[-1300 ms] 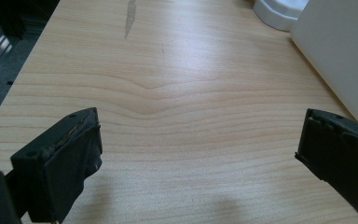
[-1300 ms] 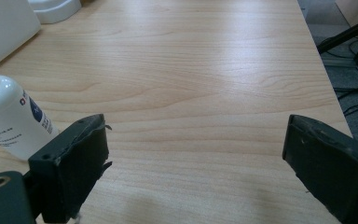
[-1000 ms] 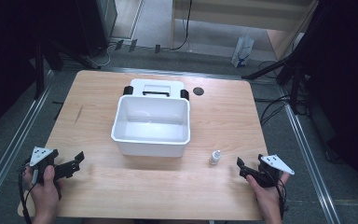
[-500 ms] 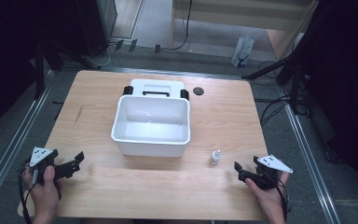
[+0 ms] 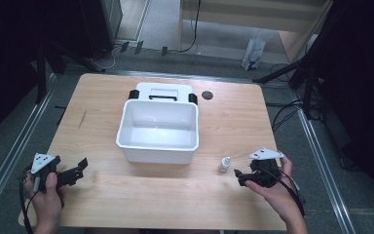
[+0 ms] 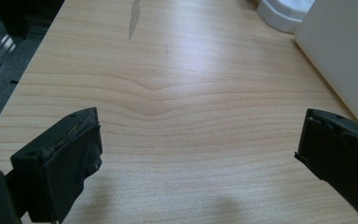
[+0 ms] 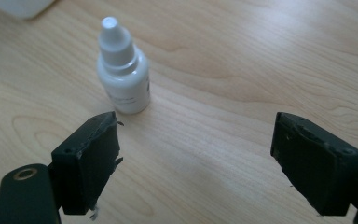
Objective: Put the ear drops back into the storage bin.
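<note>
Small white bottle standing up on the table, at 4 o'clock from the bin, near but apart. Right gripper just beside it, wide apart, grasping nothing. Bottle off at 11 o'clock in the right gripper view, not between the jaws. Could tip over if bumped by one jaw. Could roll away. Left gripper spread too, empty, over bare wood.

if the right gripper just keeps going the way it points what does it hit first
Probably the small white dropper bottle, standing just beyond the open right gripper, off toward one jaw; it might graze past.
</note>
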{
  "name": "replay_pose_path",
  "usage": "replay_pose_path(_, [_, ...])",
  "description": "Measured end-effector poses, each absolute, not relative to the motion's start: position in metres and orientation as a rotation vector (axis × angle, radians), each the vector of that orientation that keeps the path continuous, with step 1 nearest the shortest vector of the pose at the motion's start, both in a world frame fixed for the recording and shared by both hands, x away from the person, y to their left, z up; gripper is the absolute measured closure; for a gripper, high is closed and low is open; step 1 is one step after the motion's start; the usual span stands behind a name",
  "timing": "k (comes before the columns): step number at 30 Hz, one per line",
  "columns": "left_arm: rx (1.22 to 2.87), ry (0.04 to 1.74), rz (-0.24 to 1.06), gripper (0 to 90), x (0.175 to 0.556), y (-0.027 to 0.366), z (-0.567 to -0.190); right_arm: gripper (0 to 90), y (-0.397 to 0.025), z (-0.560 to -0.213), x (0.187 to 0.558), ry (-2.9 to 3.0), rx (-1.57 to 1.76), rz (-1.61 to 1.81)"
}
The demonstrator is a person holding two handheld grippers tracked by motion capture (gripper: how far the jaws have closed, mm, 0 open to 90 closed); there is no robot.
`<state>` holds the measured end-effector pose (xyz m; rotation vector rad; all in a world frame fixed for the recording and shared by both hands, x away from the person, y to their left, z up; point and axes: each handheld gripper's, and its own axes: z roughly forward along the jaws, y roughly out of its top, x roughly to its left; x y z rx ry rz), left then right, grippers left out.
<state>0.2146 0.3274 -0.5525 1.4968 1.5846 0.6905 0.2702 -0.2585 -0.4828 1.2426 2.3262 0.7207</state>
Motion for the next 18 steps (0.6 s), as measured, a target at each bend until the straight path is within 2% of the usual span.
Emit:
replay_pose_path(5, [1.496, 1.587, 0.690, 0.5, 0.215, 0.327, -0.553, 14.8, -0.239, -0.477, 0.281, 2.464, 1.147, 0.540])
replay_pose_path(18, [1.496, 1.591, 0.689, 0.5, 0.215, 0.328, -0.553, 17.0, -0.218, -0.474, 0.299, 2.644, 1.049, 0.339])
